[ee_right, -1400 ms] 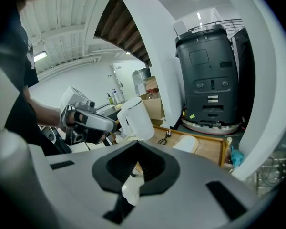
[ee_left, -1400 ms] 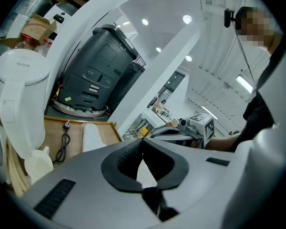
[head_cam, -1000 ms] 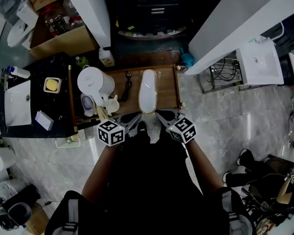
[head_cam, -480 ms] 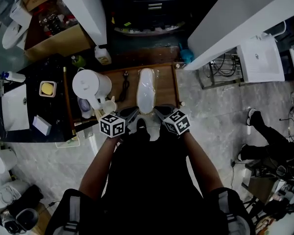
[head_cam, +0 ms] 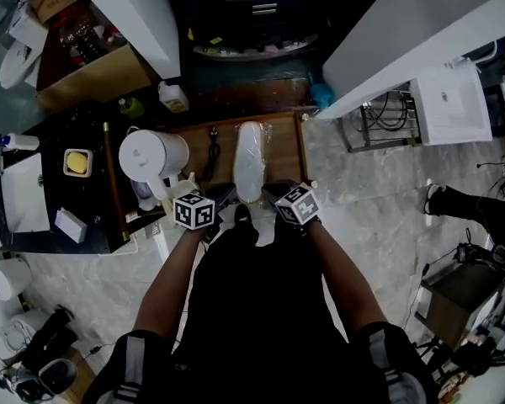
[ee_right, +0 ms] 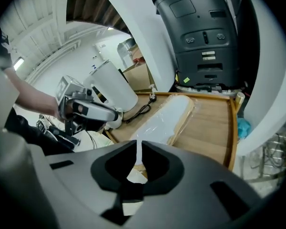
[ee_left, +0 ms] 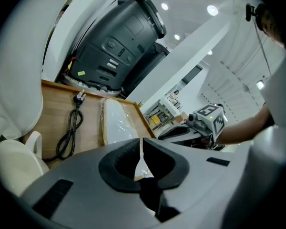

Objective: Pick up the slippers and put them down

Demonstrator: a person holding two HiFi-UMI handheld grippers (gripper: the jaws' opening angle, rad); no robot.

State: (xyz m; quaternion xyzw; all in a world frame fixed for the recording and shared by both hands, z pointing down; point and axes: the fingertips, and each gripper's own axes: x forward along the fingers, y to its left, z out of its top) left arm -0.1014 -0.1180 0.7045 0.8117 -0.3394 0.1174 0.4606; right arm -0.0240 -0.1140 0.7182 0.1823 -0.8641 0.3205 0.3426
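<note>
The plastic-wrapped slippers [head_cam: 250, 162] lie lengthwise on the wooden bench [head_cam: 286, 154], one end toward you, probably so that both claws can take this end. Your left claw [ee_left: 141, 143] is pressed together. Your right claw [ee_right: 139, 146] has just begun to part, a slit only, with nothing clearly inside. The slippers lie just ahead of both.

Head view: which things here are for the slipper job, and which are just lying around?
For the job:
wrapped slippers
wooden table they lie on
left gripper
right gripper

Just lying about:
kettle
power cord
cup
soap dish
</note>
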